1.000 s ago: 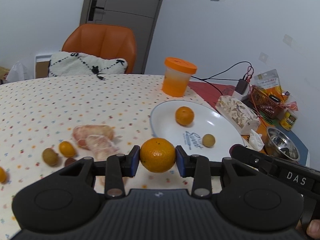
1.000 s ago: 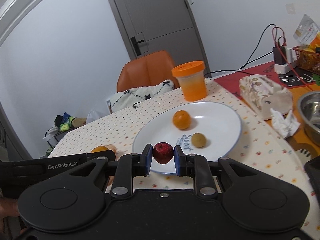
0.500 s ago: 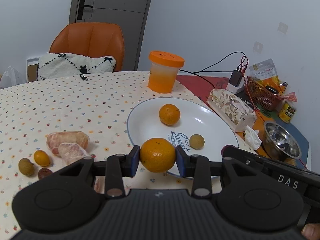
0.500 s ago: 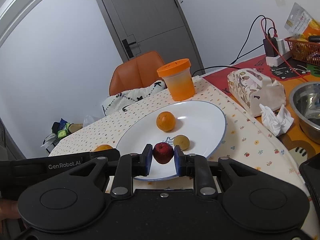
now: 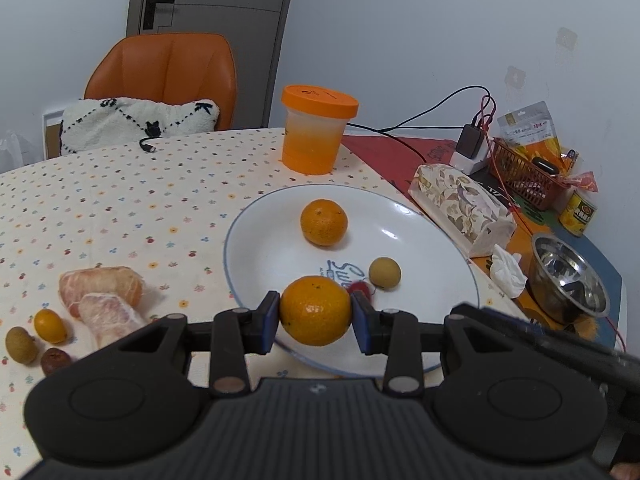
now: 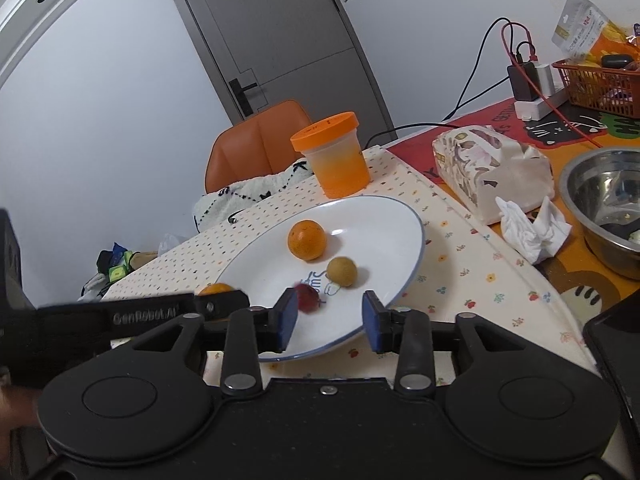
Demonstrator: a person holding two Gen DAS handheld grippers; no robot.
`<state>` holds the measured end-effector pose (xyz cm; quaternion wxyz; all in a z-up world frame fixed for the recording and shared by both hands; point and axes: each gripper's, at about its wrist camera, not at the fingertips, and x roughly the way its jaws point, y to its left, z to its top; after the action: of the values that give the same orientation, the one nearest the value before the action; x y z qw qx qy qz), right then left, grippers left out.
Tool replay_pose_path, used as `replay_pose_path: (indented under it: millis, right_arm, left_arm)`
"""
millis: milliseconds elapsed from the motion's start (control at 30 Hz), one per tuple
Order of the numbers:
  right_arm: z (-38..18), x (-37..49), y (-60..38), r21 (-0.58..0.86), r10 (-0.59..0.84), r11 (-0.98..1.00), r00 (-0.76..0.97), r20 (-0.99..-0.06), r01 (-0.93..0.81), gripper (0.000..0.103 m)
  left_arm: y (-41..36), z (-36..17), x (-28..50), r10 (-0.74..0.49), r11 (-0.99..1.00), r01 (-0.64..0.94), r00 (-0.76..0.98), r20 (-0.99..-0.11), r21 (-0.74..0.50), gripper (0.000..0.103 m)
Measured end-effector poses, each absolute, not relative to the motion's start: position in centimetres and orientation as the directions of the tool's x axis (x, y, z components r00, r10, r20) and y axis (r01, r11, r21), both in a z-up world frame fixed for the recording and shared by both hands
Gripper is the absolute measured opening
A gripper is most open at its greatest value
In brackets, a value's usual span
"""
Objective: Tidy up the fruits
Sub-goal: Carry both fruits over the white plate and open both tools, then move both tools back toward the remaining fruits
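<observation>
Left claw [image 5: 316,312]: pinching orange [image 5: 315,309] above plate [image 5: 256,240] rim. Right claw [image 6: 330,316]: spread, red fruit [image 6: 306,298] loose. Risk: fruits roll off plate.

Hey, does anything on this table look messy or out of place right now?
Yes. A crumpled tissue lies loose beside the tissue pack. Peeled citrus segments sit bare on the tablecloth with small fruits. A blurred red fruit is on the plate.

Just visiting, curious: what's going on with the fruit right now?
Left gripper shut on orange, over plate. Right gripper open, red fruit blurred between jaws. Nothing blocking.
</observation>
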<state>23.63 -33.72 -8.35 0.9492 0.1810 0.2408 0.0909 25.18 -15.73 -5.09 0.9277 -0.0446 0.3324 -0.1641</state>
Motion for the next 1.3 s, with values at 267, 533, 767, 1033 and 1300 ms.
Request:
replay_pose_path:
  millis: [267,533,767,1033,1300]
  right_arm:
    - [-7.6,22.8,-33.6,0.377,0.249,0.922,0.877,-0.412,-0.085,0.052]
    - [-7.5,22.1,-32.3,0.361,0.239,0.929,0.881,-0.407,-0.086,0.065]
    - [-7.1,21.4,-30.8,0.359,0.248,0.928,0.889,-0.385,-0.104,0.087]
    - [-6.4,20.6,-29.5,0.347,0.245,0.931,0.897,-0.368,-0.112,0.103]
    - [-6.1,20.4,-28.2,0.339,0.257,0.932,0.892,-0.373,-0.126,0.103]
  left_arm:
    - [-15.2,-3.9,24.8,-0.333,0.943,0.256,0.745,-0.577,-0.214,0.048]
    - [-13.2,-3.8,23.3,-0.269,0.963,0.206,0.762,-0.589,-0.174,0.079]
    - [-10.9,-3.2,21.8,-0.225,0.974,0.168,0.777,-0.588,-0.151,0.091]
    - [-8.4,-2.5,20.4,-0.180,0.982,0.108,0.780,-0.599,-0.155,0.092]
    - [-5.9,-2.0,19.3,-0.155,0.983,0.064,0.790,-0.593,-0.171,0.092]
